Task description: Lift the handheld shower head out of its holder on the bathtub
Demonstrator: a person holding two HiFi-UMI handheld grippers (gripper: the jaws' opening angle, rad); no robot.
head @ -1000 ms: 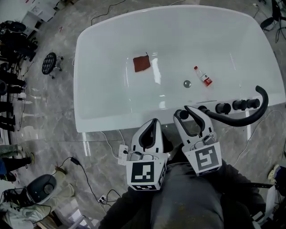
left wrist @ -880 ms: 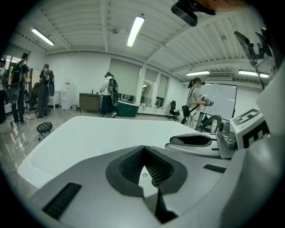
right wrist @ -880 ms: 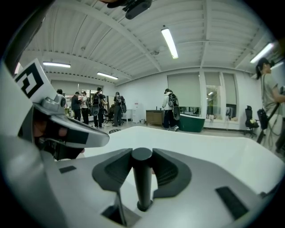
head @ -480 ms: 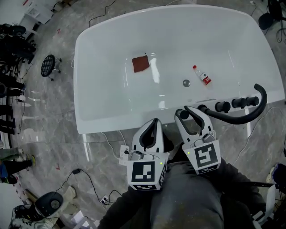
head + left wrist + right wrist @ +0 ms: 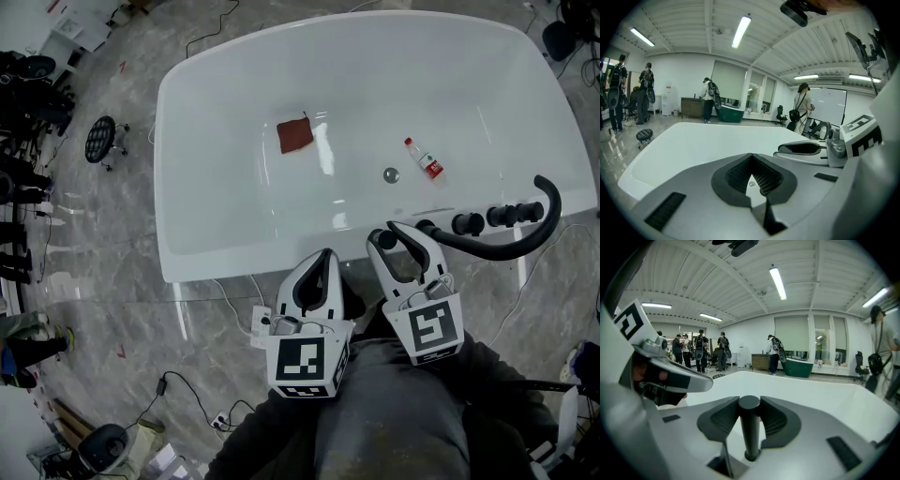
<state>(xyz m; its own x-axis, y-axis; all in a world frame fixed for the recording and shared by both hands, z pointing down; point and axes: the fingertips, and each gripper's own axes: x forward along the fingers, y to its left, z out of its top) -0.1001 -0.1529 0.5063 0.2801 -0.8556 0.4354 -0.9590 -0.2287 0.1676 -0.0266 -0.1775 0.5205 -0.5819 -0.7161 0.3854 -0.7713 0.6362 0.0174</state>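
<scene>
Shower head (image 5: 750, 427) (matte black, slim, upright) stands clamped in right gripper (image 5: 389, 234)

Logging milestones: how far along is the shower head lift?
Done: right gripper is shut on the shower head. In hand: nothing raised yet; its base sits in the holder. Left: lift it clear. Left gripper is shut, empty.
</scene>
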